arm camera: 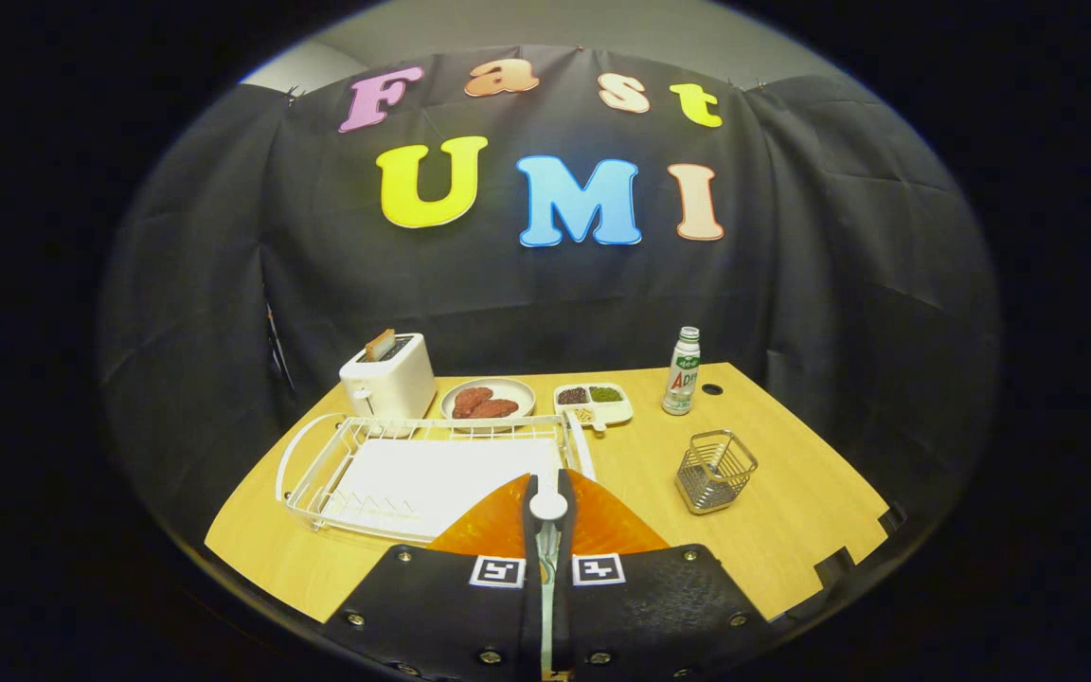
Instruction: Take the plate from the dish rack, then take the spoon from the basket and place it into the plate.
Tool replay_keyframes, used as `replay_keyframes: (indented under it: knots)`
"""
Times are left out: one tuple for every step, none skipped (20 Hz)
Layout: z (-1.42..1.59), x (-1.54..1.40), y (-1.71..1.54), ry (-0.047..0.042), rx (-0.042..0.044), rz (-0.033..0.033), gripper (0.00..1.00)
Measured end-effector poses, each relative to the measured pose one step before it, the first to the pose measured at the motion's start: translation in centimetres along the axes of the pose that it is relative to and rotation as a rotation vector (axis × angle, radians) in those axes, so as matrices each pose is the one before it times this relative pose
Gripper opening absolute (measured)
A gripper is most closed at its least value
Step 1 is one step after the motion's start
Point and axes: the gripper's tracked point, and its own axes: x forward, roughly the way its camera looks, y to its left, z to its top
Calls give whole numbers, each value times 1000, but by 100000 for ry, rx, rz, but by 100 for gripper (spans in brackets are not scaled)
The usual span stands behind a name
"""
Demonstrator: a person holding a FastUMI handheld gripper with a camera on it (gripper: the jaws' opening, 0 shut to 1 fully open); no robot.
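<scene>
My gripper [548, 485] is shut on a white spoon [548, 507]. The spoon's rounded end shows between the fingertips and its thin body runs back down the gap between the fingers. Right under and just ahead of the fingers lies an orange plate [604, 527], showing on both sides of them, its near part hidden by the gripper body. The white wire dish rack [318, 478] with its white drip tray stands beyond the plate to the left, with no dishes in it. The small metal wire basket [716, 471] stands to the right of the fingers, and nothing shows inside it.
At the back of the wooden table [792, 530] stand a white toaster [389, 384] with a slice in it, a plate of reddish food [487, 399], a divided dish of condiments [593, 402] and a white bottle [683, 372]. The table's right edge has notches.
</scene>
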Motion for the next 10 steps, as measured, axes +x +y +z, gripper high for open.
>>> replay_keyframes:
  knots:
    - [-829,128,526,984,-662,879,4]
    - [-693,198,369,924,-671,574,4]
    - [-798,219,388,849,-897,654,4]
    - [-600,265,309,744,-938,448,4]
    - [-702,274,231,986,-756,330,4]
    - [-593,288,348,854,-646,516,4]
    - [-558,344,233,627,-493,303,4]
    - [-399,318,221,602,-205,182,4]
    - [-521,291,181,646,123,117,4]
    - [-449,304,104,761,479,-18,4]
